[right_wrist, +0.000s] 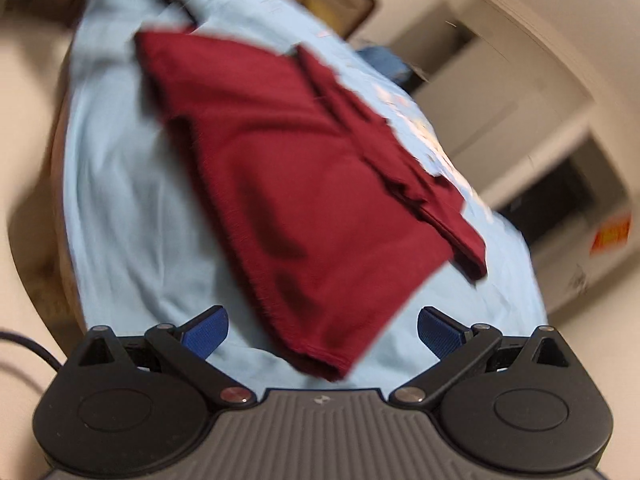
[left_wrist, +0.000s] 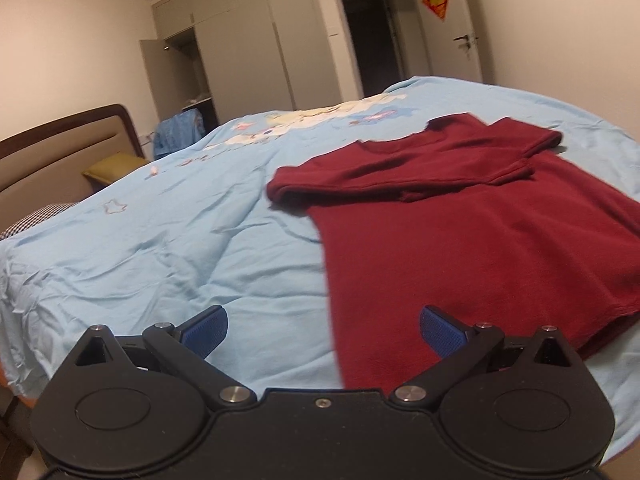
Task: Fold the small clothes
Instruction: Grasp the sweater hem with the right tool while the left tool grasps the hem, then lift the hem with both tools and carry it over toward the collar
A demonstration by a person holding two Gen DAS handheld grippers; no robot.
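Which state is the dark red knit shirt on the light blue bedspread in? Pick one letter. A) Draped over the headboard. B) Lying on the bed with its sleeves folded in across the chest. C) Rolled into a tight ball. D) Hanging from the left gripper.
B: the dark red knit shirt lies on the light blue bedspread, sleeves folded across its chest; left gripper and right gripper are open, holding nothing.

We see left black two-finger gripper (left_wrist: 323,330) with jaws spread wide, blue ribbed pads (left_wrist: 206,330) angled outward, nothing between them. It hangs over near edge of bed, held level, clear of bedding. Right black two-finger gripper (right_wrist: 322,330) likewise spread wide, blue ribbed pads (right_wrist: 440,330) apart, gripping nothing. Its view is rolled strongly to one side and blurred. We see no hand or sleeve in either view.
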